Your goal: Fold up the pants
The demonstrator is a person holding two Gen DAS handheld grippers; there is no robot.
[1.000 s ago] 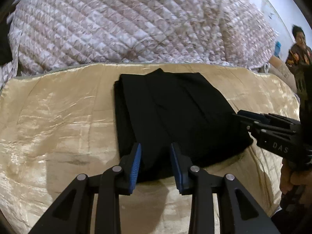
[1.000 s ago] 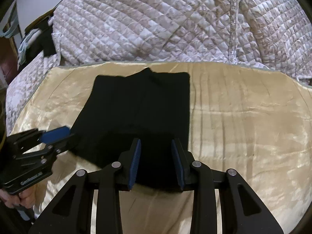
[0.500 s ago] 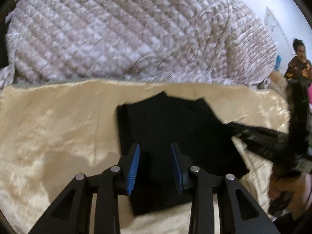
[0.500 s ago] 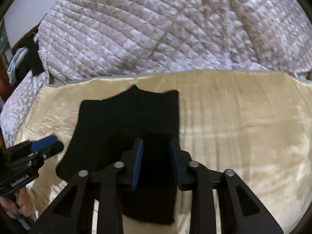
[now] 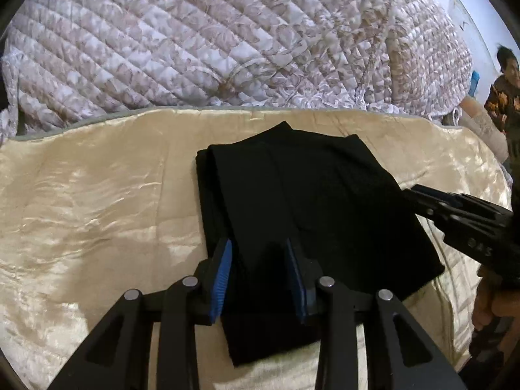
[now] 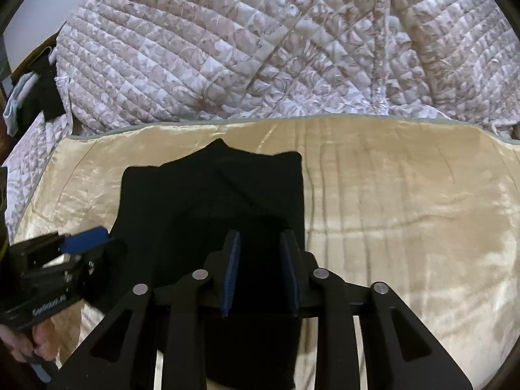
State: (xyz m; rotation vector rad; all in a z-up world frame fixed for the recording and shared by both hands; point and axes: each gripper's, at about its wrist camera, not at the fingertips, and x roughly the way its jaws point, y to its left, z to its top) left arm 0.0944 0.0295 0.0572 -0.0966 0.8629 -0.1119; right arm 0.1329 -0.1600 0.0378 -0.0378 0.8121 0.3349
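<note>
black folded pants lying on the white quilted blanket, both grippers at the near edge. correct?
Not quite: the pants lie on the shiny gold cover, not on the quilted blanket, which is bunched up behind it. The left wrist view shows this. The left gripper and the right gripper are at the near edge.

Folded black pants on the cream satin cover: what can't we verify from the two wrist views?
- Left wrist view: near hem of the folded black pants sits behind the left tool; pad contact unclear.
- Right wrist view: black fabric between the right tool pads merges with shadow; grip unclear.
- Layer count: only the stepped left edge shows.
- Cream satin cover: front edge cut off by both frames.
</note>
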